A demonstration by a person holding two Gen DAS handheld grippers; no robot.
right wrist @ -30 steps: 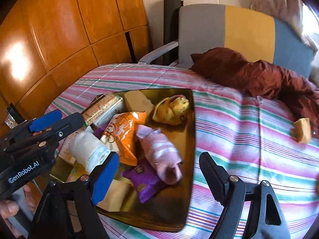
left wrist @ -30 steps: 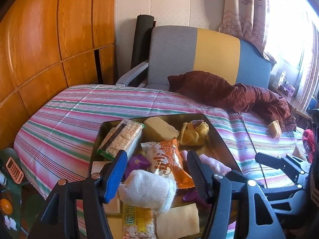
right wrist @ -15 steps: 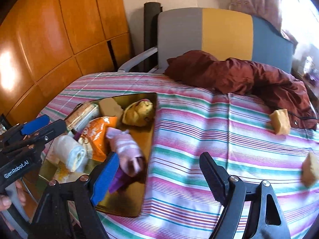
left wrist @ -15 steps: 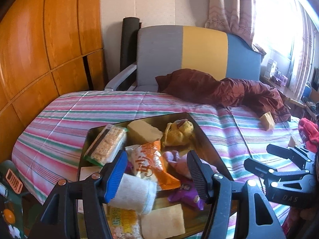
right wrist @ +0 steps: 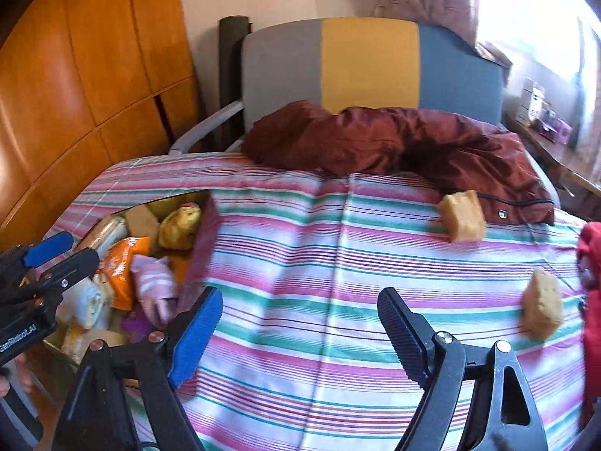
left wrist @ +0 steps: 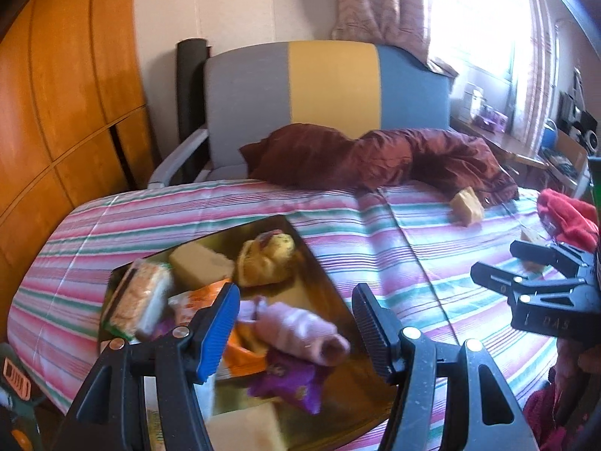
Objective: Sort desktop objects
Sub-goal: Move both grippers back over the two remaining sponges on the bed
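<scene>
Both tilt downward: the left gripper [left wrist: 295,325] hangs over the tray [left wrist: 323,282], jaws apart and empty, while the right gripper [right wrist: 298,325] widens its empty jaws above the striped bed [right wrist: 338,225].

Each handheld gripper is a black plastic frame with 2 fingers. The left gripper [left wrist: 296,323] carries a ribbed blue pad [left wrist: 219,329] on 1 finger and a ribbed black pad [left wrist: 370,325] on the other, with silver screws at the pivots. The right gripper [right wrist: 296,329] has the same build: 1 blue pad, 1 black, silver screws. Seen from the right wrist, the left gripper's side bears white "GenRobot.AI" lettering [right wrist: 17,336].
</scene>
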